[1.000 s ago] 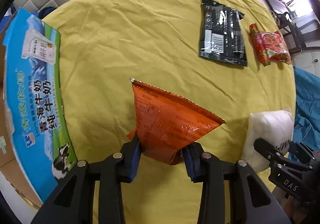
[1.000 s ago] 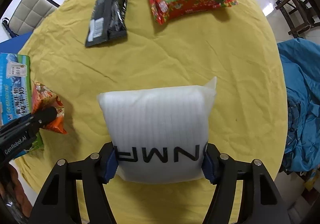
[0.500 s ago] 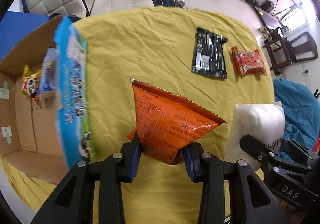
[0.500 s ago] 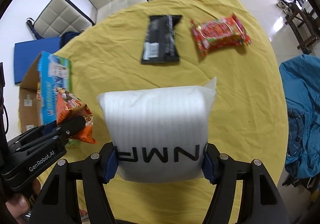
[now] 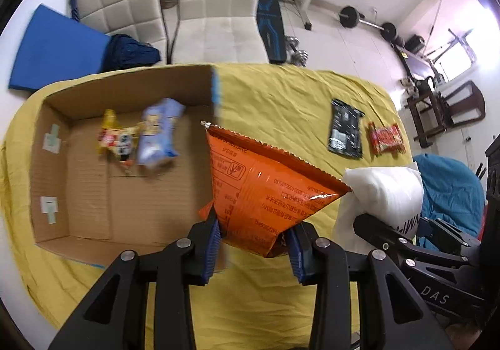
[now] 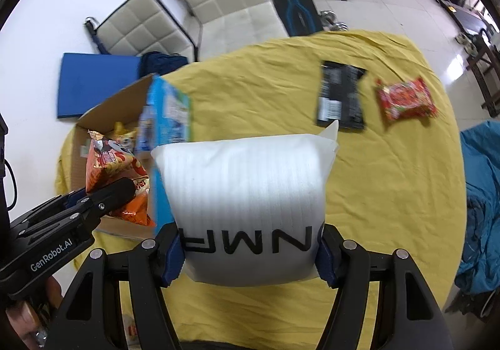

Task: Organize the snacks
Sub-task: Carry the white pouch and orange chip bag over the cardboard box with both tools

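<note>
Left wrist: my left gripper (image 5: 253,243) has its jaws clamped on the orange snack bag (image 5: 265,187), up over the cardboard box (image 5: 56,234) edge, two snacks already inside. Right wrist: my right gripper (image 6: 250,256) jaws squeeze the white pouch (image 6: 247,193); black packet (image 6: 340,97) and red packet (image 6: 406,98) wait near the tabletop's far edge.

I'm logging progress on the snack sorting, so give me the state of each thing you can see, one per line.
Left gripper: shut on orange snack bag.
Right gripper: shut on white pouch.
Cardboard box: open, two snacks inside.
Black packet: flat on yellow cloth.
Red packet: flat on cloth.
</note>
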A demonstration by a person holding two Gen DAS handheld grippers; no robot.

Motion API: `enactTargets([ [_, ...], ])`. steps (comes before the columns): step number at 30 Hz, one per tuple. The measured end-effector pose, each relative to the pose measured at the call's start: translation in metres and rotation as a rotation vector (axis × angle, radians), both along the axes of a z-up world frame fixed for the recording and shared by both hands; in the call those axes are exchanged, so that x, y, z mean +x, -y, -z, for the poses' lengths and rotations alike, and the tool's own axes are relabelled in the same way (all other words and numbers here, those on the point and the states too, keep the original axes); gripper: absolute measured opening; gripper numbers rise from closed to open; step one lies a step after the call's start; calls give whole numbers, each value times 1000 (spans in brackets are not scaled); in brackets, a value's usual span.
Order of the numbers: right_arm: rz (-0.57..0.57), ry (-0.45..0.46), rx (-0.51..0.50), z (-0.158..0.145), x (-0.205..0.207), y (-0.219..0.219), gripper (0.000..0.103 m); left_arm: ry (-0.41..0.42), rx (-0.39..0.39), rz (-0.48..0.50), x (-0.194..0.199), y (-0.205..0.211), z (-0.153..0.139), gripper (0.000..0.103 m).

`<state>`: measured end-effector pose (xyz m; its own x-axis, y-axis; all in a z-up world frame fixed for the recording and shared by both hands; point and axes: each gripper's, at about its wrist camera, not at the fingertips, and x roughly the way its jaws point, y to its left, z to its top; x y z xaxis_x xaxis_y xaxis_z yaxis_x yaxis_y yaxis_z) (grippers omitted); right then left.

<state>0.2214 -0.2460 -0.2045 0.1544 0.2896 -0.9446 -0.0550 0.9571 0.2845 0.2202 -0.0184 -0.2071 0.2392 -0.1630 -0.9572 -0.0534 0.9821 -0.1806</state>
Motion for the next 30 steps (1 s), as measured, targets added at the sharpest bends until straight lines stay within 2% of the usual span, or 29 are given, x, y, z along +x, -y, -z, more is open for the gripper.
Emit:
enactTargets([
  [8, -76, 17, 30, -18, 0, -95, 69, 13, 4, -79, -2, -84, -8, 35],
  [14, -128, 1, 56, -14, 5, -162, 69, -26, -30, -155, -2, -146, 2, 35],
  [18, -159, -24, 60, -3, 10, -203, 69, -74, -33, -193, 2, -181, 21, 35],
  [23, -189, -73, 30, 27, 21, -246, 69, -153, -47, -230, 12, -214, 54, 35],
  [30, -192, -157, -28, 80, 36, -272, 69, -295, -69, -249, 26, -243, 118, 35],
])
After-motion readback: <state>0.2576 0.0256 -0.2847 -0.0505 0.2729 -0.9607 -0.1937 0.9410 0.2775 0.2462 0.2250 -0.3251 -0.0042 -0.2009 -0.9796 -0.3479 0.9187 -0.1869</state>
